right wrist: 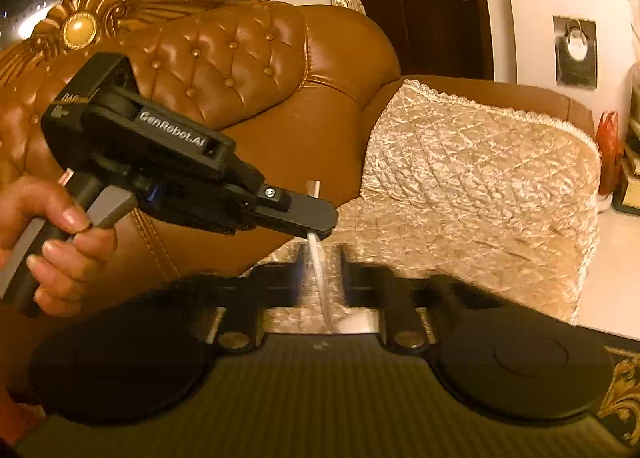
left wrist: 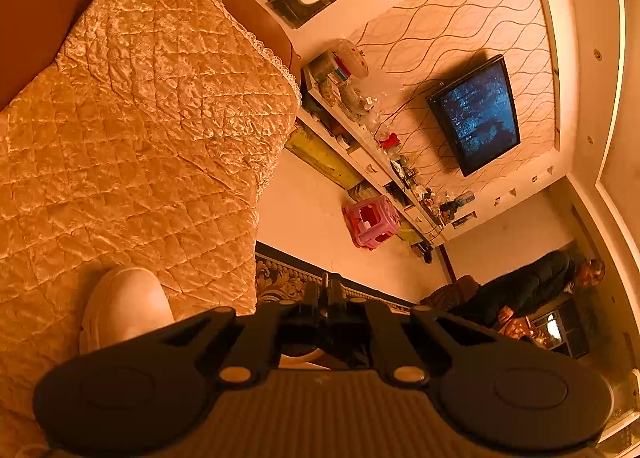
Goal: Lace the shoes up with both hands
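Note:
A white shoe lies on the quilted sofa cover, left of my left gripper, whose fingers are pressed together. In the right wrist view a hand holds the left gripper, shut on the white lace near its end; the lace tip sticks up above the fingers. The lace runs down from there between the fingers of my right gripper. Those fingers are smeared by motion as they come in on it. A patch of the white shoe shows just behind the right gripper.
The brown tufted leather sofa rises behind the cover. Beyond the sofa's edge lie the floor, a pink plastic stool, a cluttered white shelf and a wall television. A person in dark clothes is at the far right.

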The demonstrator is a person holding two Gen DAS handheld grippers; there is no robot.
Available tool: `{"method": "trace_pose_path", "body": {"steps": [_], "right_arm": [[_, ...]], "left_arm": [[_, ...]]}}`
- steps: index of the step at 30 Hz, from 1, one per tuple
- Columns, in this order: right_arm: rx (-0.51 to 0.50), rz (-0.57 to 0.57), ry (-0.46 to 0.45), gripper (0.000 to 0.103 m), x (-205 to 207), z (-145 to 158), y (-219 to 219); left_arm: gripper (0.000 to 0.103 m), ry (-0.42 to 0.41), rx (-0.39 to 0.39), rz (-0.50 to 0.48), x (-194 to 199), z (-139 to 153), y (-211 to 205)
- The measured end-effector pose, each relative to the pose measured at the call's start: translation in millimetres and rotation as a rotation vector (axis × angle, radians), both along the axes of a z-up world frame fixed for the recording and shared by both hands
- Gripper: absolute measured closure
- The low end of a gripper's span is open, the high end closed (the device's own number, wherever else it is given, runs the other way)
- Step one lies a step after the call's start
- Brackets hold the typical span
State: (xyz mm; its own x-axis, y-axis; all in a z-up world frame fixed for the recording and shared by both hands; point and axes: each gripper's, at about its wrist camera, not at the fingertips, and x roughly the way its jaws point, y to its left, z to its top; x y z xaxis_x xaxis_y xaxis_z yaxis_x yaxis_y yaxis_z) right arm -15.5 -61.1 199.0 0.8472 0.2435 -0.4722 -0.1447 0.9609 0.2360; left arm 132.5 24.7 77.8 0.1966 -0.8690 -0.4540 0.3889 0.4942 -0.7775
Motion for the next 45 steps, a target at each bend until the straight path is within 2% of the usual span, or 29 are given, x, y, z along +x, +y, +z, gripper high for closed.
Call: {"method": "trace_pose_path", "body": {"steps": [2, 4, 6, 9, 12, 14, 17, 19, 22, 26, 32, 37, 40, 45], "right_arm": [[0.021, 0.003, -0.001, 0.097, -1, 0, -1], [0.031, 0.014, 0.009, 0.097, -1, 0, -1], [-0.012, 0.026, 0.026, 0.097, 1, 3, 1], [-0.098, 0.063, 0.054, 0.097, 8, 11, 2], [-0.132, 0.140, 0.084, 0.097, 19, 24, 8], [-0.125, 0.208, 0.120, 0.097, 32, 33, 19], [-0.108, 0.317, 0.206, 0.097, 58, 39, 40], [-0.108, 0.381, 0.303, 0.097, 76, 30, 53], [-0.157, 0.425, 0.438, 0.097, 93, 10, 62], [-0.195, 0.452, 0.556, 0.098, 96, -9, 59], [-0.329, 0.490, 0.622, 0.097, 89, -4, 55], [-0.455, 0.550, 0.675, 0.097, 84, -8, 53], [-0.566, 0.608, 0.700, 0.097, 82, -17, 61], [-0.683, 0.706, 0.736, 0.097, 75, -27, 68]], "left_arm": [[0.093, 0.009, 0.020, 0.006, -1, 0, 3], [0.062, 0.006, 0.065, 0.022, -2, 0, 9], [0.059, -0.040, 0.141, 0.063, -7, 4, 20], [0.058, -0.146, 0.311, 0.113, -20, 9, 38], [0.051, -0.257, 0.533, 0.059, -43, 9, 37], [0.048, -0.285, 0.608, 0.023, -56, 6, 33], [0.044, -0.255, 0.591, 0.017, -63, 4, 30], [0.040, -0.251, 0.603, 0.008, -66, 2, 26], [0.039, -0.250, 0.625, -0.016, -69, -5, 19], [0.036, -0.239, 0.623, -0.058, -70, -14, 12], [0.034, -0.236, 0.640, -0.145, -75, -29, -4], [0.032, -0.210, 0.654, -0.115, -73, -38, 2], [0.031, -0.201, 0.649, -0.093, -70, -37, 5], [0.031, -0.213, 0.645, -0.113, -70, -35, -3]]}}
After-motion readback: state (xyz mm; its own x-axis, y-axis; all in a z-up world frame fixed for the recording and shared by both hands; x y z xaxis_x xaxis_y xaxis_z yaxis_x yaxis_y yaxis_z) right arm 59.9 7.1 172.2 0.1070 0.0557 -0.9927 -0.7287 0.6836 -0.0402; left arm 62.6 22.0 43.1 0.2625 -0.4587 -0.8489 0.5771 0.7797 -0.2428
